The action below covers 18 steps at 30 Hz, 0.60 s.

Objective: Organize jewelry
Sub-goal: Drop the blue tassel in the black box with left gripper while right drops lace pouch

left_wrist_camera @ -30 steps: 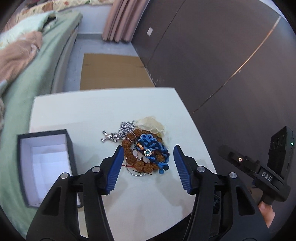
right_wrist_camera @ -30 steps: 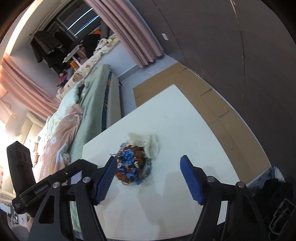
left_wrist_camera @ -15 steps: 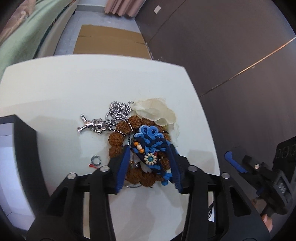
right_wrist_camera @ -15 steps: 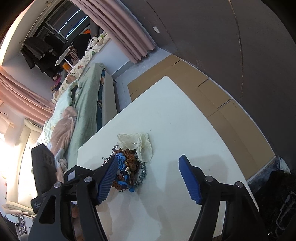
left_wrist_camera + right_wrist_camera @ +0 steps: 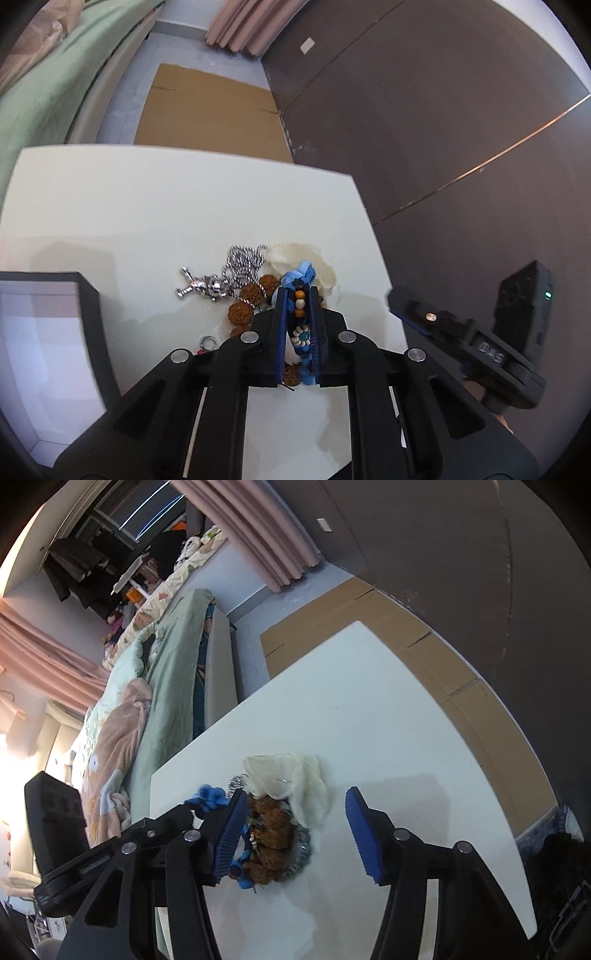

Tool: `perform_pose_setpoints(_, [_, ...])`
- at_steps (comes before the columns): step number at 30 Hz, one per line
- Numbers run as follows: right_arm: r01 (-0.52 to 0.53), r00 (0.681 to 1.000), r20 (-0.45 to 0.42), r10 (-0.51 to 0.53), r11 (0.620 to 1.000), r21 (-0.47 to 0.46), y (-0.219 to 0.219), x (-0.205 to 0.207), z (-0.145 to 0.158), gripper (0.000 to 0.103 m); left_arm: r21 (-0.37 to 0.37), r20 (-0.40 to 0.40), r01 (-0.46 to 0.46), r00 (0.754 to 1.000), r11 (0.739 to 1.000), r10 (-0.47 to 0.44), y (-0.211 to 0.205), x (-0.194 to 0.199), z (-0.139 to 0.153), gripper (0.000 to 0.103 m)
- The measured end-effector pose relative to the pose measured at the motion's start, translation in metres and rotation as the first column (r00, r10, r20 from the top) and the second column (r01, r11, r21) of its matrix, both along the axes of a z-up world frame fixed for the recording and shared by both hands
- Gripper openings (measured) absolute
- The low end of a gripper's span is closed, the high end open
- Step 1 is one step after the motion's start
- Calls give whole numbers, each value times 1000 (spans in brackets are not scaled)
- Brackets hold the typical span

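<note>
My left gripper [image 5: 298, 291] is shut on a blue braided bracelet [image 5: 300, 328] with orange and white beads. It sits over a jewelry pile on the white table [image 5: 147, 206]. The pile holds a brown bead bracelet [image 5: 242, 310], a silver chain with a pendant [image 5: 218, 282], a small ring [image 5: 207, 341] and a cream pouch [image 5: 314, 264]. In the right wrist view my right gripper [image 5: 295, 805] is open above the same pile [image 5: 273, 834], with the pouch [image 5: 291, 779] between its fingers. The left gripper's fingers [image 5: 162, 827] show at left, with the blue bracelet [image 5: 210, 797].
An open black box with a white inside [image 5: 44, 350] stands at the table's left. A bed with green and pink bedding [image 5: 147, 686] lies beyond the table. Cardboard [image 5: 207, 107] covers the floor by a dark wall [image 5: 443, 110].
My left gripper has dropped onto the pile and shut on the blue bracelet. My right gripper has moved closer over the pile and stays open.
</note>
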State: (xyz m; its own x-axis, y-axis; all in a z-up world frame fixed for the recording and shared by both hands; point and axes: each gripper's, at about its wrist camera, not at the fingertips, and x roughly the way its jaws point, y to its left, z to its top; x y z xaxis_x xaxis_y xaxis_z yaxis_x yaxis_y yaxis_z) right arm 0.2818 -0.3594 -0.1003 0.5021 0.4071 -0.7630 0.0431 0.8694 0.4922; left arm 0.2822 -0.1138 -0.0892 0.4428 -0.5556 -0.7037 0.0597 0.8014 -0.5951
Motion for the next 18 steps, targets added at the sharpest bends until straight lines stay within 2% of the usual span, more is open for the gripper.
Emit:
perform_pose_setpoints(5, [-60, 998, -1, 60, 996, -72, 29, 16, 1, 56, -12, 44, -33, 998, 999, 34, 20, -8, 18, 12])
perform_pose_setpoints(13, [-132, 991, -34, 128, 974, -182, 66, 44, -1, 56, 12, 90, -120, 989, 993, 118, 59, -24, 37, 12])
perform_pose_setpoints(16, [-163, 986, -76, 149, 960, -226, 77, 51, -9, 41, 17, 105, -146, 984, 989, 143, 76, -31, 47, 12])
perform_pose_setpoints(17, [-168, 984, -94, 150, 958, -233, 79, 53, -14, 30, 21, 113, -152, 982, 988, 149, 80, -34, 51, 12])
perform_pose_setpoints(18, [-169, 983, -105, 148, 957, -236, 80, 54, -17, 15, 24, 122, -159, 980, 987, 155, 85, -37, 55, 12])
